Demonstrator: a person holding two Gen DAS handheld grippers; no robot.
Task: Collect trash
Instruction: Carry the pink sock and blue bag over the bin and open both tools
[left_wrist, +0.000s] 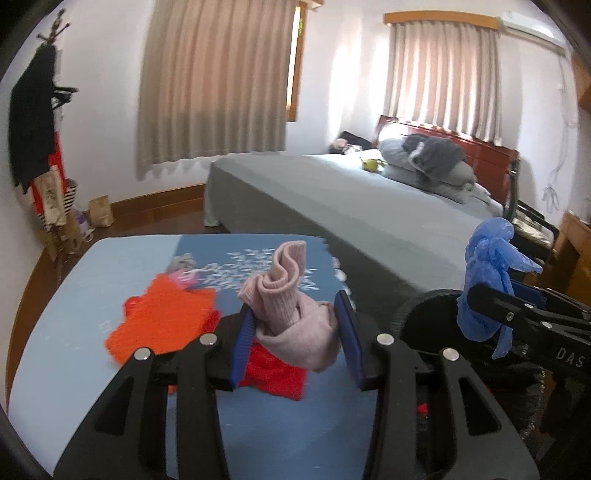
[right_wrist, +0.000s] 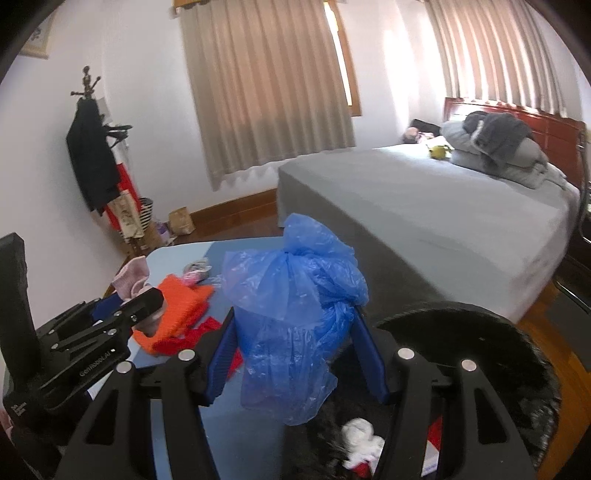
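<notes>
Left wrist: left gripper (left_wrist: 297, 334) clamped on pink knit sock (left_wrist: 291, 314), lower centre; orange cloth (left_wrist: 162, 317) remains on blue table (left_wrist: 74, 314).
Right wrist: right gripper (right_wrist: 297, 363) clamped on blue plastic bag (right_wrist: 295, 299); black bin (right_wrist: 480, 332), lower right, holds white scraps (right_wrist: 360, 441). Collection looks partly done.
</notes>
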